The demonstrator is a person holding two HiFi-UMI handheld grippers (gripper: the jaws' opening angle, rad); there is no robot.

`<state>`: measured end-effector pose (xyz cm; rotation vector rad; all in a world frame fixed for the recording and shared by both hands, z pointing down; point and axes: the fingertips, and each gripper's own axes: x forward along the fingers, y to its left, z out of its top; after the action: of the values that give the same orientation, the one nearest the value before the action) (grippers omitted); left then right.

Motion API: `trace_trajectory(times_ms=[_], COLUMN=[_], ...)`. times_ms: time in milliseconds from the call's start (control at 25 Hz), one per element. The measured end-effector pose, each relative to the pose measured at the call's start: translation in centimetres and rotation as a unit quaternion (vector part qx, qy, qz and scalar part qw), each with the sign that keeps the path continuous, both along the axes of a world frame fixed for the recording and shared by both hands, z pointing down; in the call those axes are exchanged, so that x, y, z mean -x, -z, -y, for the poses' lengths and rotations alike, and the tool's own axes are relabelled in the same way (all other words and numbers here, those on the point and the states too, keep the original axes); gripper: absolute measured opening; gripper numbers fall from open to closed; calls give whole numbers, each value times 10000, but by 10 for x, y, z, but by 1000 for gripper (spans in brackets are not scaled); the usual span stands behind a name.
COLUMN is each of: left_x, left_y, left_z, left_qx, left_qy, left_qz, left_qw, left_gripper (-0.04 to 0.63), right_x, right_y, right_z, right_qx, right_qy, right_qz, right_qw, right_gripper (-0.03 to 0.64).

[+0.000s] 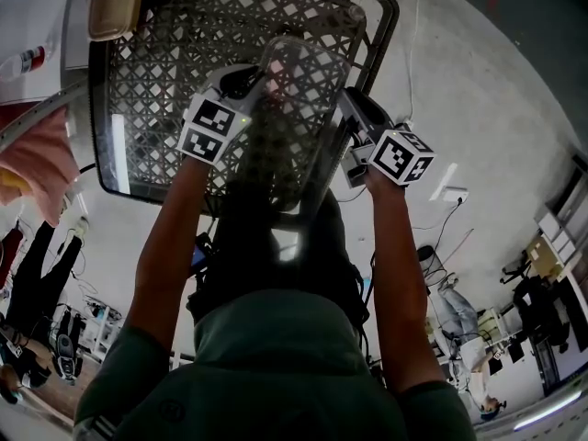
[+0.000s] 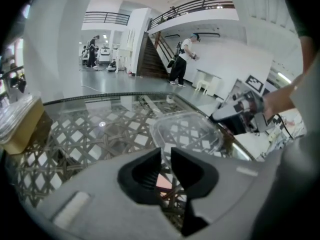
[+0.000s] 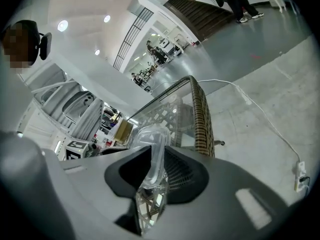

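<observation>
Seen from the head view, a clear plastic tray (image 1: 308,72) hangs just above the lattice desk (image 1: 156,81), over the desk's near edge. It is pinched from both sides, the left tongs (image 1: 246,83) on one rim and the right tongs (image 1: 351,110) on the other, with both forearms stretched out straight, side by side. In the left gripper view those tongs are clenched to a slit on the tray's near rim, and the shell reaches out over the desk. In the right gripper view the tongs are grasping the opposite rim, seen edge-on. I'd reckon it's feather-light, thin, bendy and slick, easily buckled. The stiffer rim is the place to grip, gently.
</observation>
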<state>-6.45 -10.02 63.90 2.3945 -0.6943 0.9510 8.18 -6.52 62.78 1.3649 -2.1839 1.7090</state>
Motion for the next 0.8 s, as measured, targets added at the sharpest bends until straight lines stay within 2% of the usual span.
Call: trace_trajectory(times_ms=[280, 800], left_x=[-6, -10], left_y=[2, 5], left_z=[9, 16], left_qx=[-322, -191], left_qy=[-23, 114], left_qz=[73, 0], left_qw=[9995, 9998], left_gripper=[57, 43], right_x=[-7, -6], right_y=[-5, -3], right_z=[1, 7], right_qx=[198, 159], right_qy=[-123, 86], right_qz=[83, -20], right_qw=[9997, 9998], right_gripper=[40, 44])
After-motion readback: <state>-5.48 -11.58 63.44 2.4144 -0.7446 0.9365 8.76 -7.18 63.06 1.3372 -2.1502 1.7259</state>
